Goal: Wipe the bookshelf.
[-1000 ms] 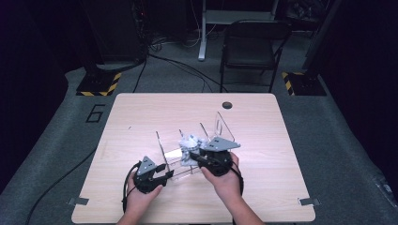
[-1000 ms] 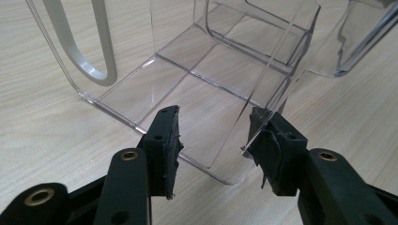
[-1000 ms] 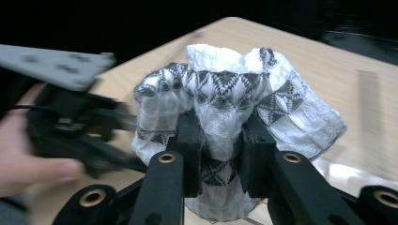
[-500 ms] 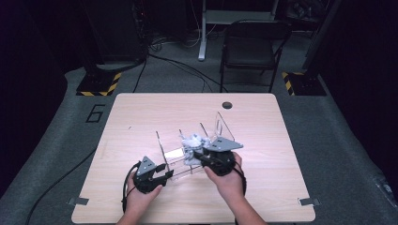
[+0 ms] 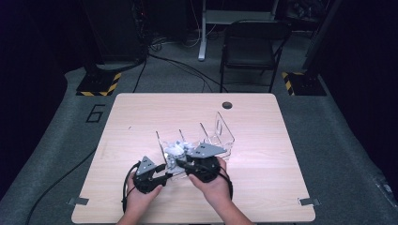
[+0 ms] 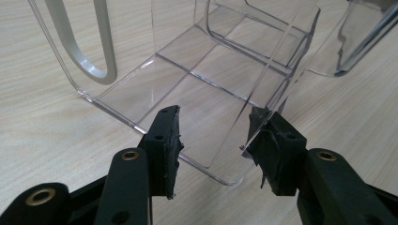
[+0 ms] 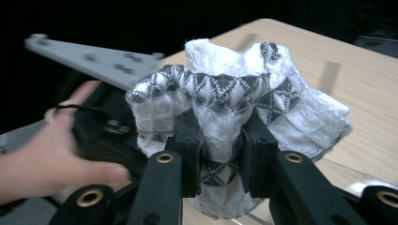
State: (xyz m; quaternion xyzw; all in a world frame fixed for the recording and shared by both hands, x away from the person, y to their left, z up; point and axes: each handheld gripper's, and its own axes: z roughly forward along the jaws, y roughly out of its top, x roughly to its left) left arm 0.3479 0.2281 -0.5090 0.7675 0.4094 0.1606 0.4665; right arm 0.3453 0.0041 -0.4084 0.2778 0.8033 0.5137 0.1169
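Note:
A clear acrylic organiser (image 5: 220,133) with several upright dividers stands at the table's middle. My right gripper (image 5: 177,159) is at its near left end, shut on a bunched white knit cloth (image 5: 177,150) with a dark pattern. In the right gripper view the cloth (image 7: 234,89) bulges above the jaws of my right gripper (image 7: 219,145), which pinch its lower part. My left gripper (image 5: 165,169) sits at the organiser's near corner. The left gripper view has that gripper (image 6: 218,145) open astride the organiser's (image 6: 187,84) front edge, with the side wall against one pad (image 6: 267,145).
The light wooden table (image 5: 141,117) has a round cable hole (image 5: 227,105) near its far edge. A black chair (image 5: 251,47) stands behind it. The other hand (image 7: 42,159) and the left gripper's grey plate (image 7: 94,61) sit close beside the cloth.
My right gripper has shifted a little to the left with the cloth, closer to the left gripper. The left gripper and the organiser have stayed put.

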